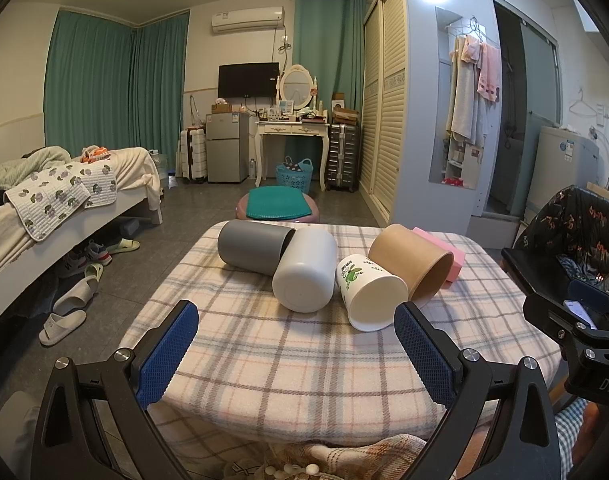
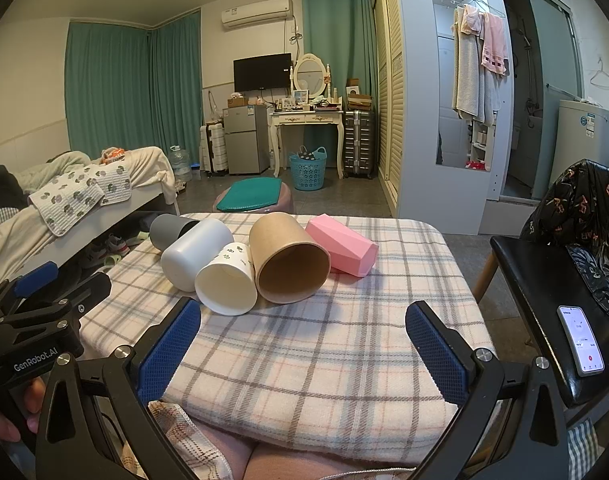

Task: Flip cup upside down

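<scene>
Several cups lie on their sides on a plaid-covered table (image 1: 264, 360) (image 2: 344, 340): a dark grey cup (image 1: 252, 246) (image 2: 168, 230), a light grey cup (image 1: 304, 276) (image 2: 194, 252), a white paper cup with green print (image 1: 370, 294) (image 2: 228, 280), a brown paper cup (image 1: 412, 264) (image 2: 290, 258) and a pink faceted cup (image 1: 444, 254) (image 2: 342, 250). My left gripper (image 1: 296, 344) is open and empty near the table's front edge, just short of the cups. My right gripper (image 2: 304, 344) is open and empty, short of the white and brown cups.
A black chair (image 2: 552, 320) with a phone (image 2: 582, 340) on it stands right of the table. A bed (image 1: 44, 216) is at the left. A stool with a green cushion (image 1: 278, 204) stands beyond the table.
</scene>
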